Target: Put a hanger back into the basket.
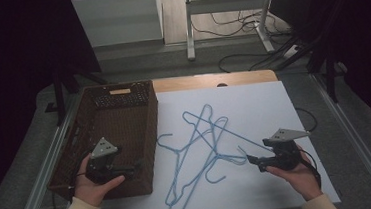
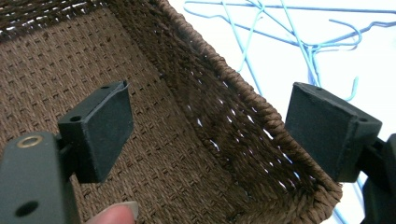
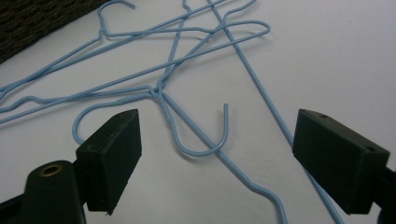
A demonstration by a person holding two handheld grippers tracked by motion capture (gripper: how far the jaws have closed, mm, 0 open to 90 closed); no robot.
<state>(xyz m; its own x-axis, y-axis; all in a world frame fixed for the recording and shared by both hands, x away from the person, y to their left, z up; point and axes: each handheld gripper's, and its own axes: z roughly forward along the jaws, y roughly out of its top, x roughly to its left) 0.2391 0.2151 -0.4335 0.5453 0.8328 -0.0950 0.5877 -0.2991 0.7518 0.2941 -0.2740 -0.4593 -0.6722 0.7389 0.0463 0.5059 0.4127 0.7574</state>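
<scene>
Several light-blue wire hangers [image 1: 202, 148] lie tangled on the white table top [image 1: 253, 104], their hooks [image 3: 201, 140] crossing each other. A brown woven basket [image 1: 120, 134] stands to their left. My left gripper [image 1: 137, 167] hovers open over the basket's near right corner [image 2: 299, 172], nothing between its jaws. My right gripper [image 1: 252, 160] is open too, low over the table at the right end of the hangers [image 3: 177, 79], pointing toward them with a hook lying between and beyond its jaws, untouched. The hangers [image 2: 289, 42] also lie past the basket's rim in the left gripper view.
The basket's inside [image 2: 93, 60] holds nothing I can see. The table's wooden far edge [image 1: 211, 80] borders a floor with cables and a metal frame [image 1: 226, 11]. Metal rails [image 1: 356, 136] run along both table sides.
</scene>
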